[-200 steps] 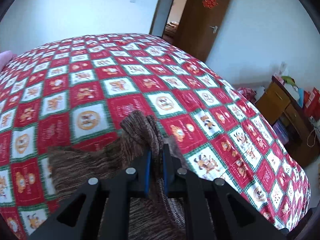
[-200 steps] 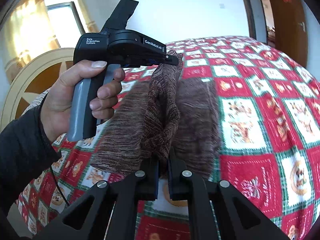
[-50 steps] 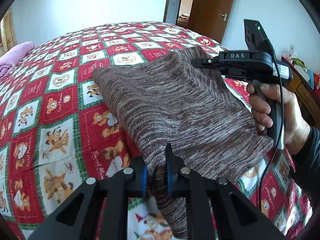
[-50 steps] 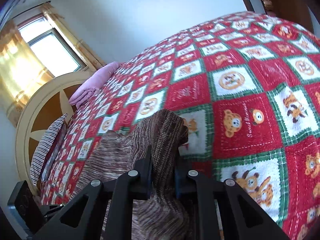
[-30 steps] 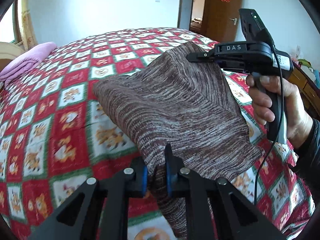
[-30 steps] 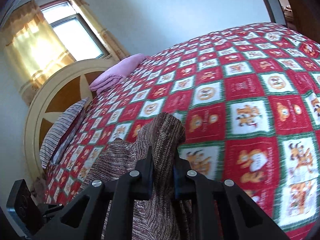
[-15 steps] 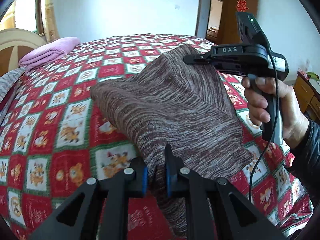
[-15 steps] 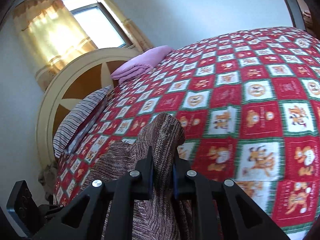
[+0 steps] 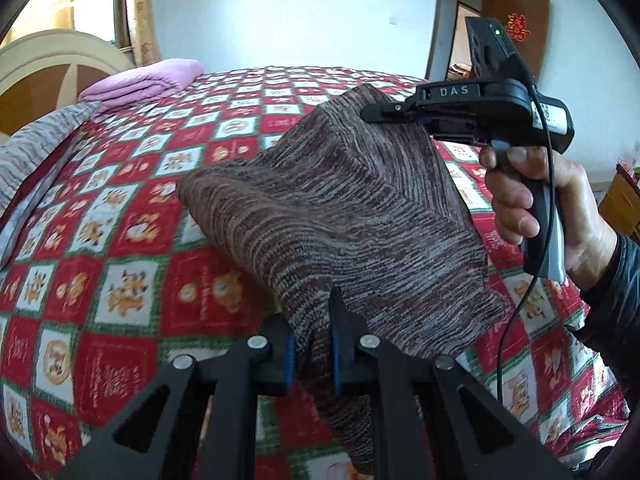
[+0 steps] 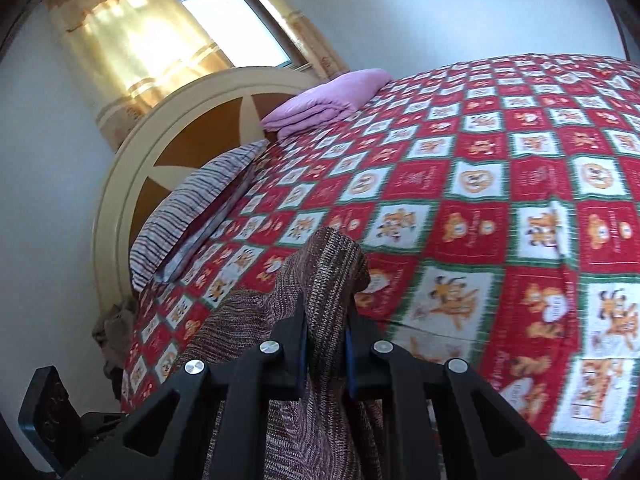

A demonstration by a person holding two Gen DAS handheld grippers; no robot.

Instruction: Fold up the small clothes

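- Brown knit garment [image 9: 340,208]: marled brown and grey; held up off the bed [image 9: 120,280], stretched between both tongs; far edge seemingly resting on the quilt, though the sag hides the contact.
- Left tongs [image 9: 313,354]: narrow, pinching a gathered near corner of the knit; loose tail hanging below the pads.
- Right tongs [image 10: 326,354]: narrow, clamped on a bunched fold of the same garment; seen in the left view with a hand [image 9: 536,200] on the grip, nipping the raised far corner.
- Handling, judged: light, soft, stretchy; drapes and sags freely; no stiffness to hold a crease unaided; not fragile, though loose yarn may snag.
- Grip points, judged: corners or hem edges, well apart, to keep the panel taut and lay it flat.
- Bed: red, white and green patchwork quilt; pink folded bedding [image 10: 324,100] and striped pillow [image 10: 200,208] near the headboard [image 10: 168,148], well apart from the garment.
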